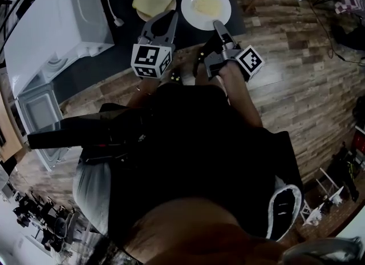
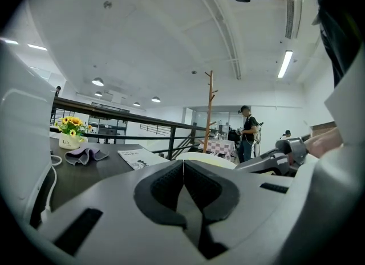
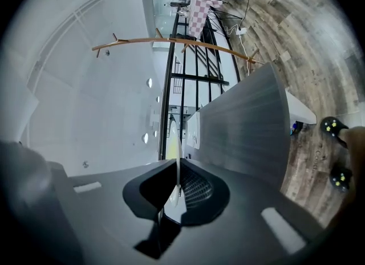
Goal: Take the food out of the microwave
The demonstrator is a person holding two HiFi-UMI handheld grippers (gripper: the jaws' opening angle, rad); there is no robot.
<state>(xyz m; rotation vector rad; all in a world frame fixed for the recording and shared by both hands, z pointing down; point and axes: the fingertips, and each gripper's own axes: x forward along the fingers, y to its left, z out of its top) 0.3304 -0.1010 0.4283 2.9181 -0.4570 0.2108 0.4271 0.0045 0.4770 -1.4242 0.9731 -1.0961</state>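
We found a dark table (image 1: 122, 41) across the top of the head view, on a wood-plank floor (image 1: 296, 58). A white microwave (image 1: 57, 24) stood on the table at the upper left of that frame.

Two plates lay on the table to the right of the microwave, both outside it. The white plate (image 1: 206, 7) at upper centre carried pale yellow food (image 1: 206, 4). The second plate (image 1: 154, 3), just beside it on the left, carried a folded flatbread (image 1: 149, 0).

The right gripper (image 1: 217, 24) reached up from frame centre to the near rim of the white plate. In the right gripper view its jaws were pinching that thin rim (image 3: 178, 167), seen edge-on between the pads. We could not tell whether the plate rested on the table or was lifted clear.

The left gripper (image 1: 169, 14) stood just beside the second plate, its tips at the plate's right edge. Its own view showed the jaws pressed together with nothing between them.

In the left gripper view, at centre left, we noted a leaflet (image 2: 140, 157), a grey cloth (image 2: 84, 154) and a pot of yellow flowers (image 2: 69, 133) on the table.
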